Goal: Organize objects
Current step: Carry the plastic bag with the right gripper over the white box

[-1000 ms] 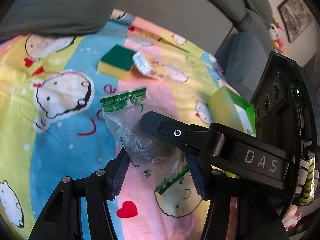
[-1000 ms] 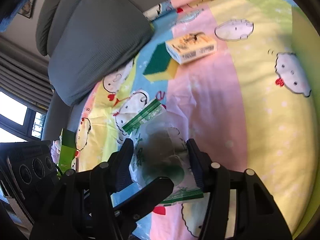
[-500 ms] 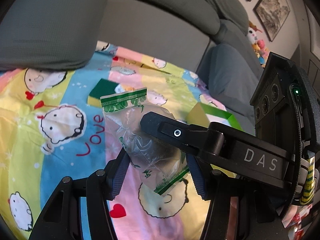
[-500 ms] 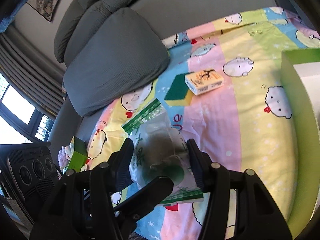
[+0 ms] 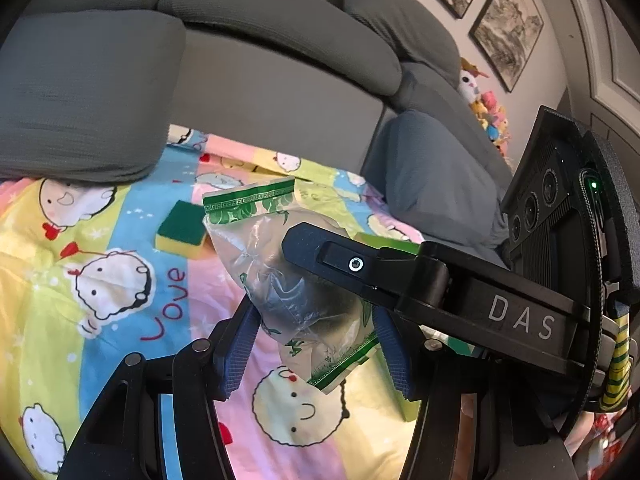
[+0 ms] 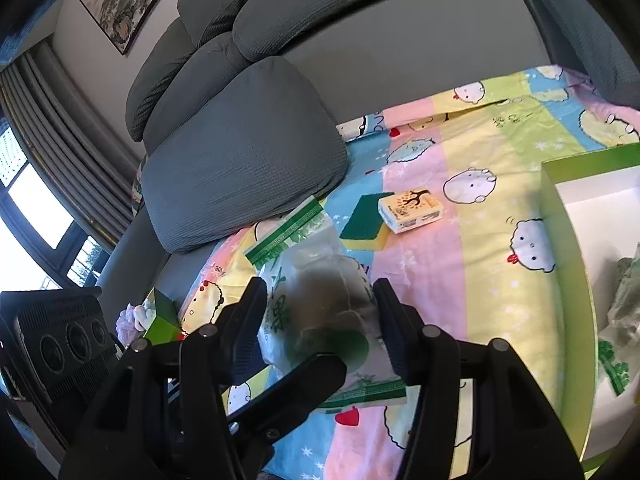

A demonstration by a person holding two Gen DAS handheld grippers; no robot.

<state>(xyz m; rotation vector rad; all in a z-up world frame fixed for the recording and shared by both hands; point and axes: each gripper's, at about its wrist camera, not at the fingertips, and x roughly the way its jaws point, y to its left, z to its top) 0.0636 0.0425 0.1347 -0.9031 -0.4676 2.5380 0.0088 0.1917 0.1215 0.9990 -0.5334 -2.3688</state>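
A clear plastic bag (image 5: 276, 268) with green printed ends and something dark inside hangs above the cartoon blanket (image 5: 100, 264). My left gripper (image 5: 314, 334) is shut on its lower half, a pad against each side. In the right wrist view the same bag (image 6: 316, 276) sits between the pads of my right gripper (image 6: 320, 320), also shut on it. One finger of each gripper crosses the other's view. A green-and-yellow sponge (image 6: 366, 220) and a small cream box (image 6: 412, 210) lie on the blanket beyond the bag.
An open green box with a white inside (image 6: 568, 280) stands at the right and holds another crumpled bag (image 6: 624, 292). A grey cushion (image 6: 240, 152) leans on the sofa back (image 5: 280, 92) behind the blanket. Soft toys (image 5: 486, 108) sit at the far right.
Both grippers have risen with the bag between them and tipped upward. More of the sofa back and wall shows; the blanket, sponge and box sit lower in view.
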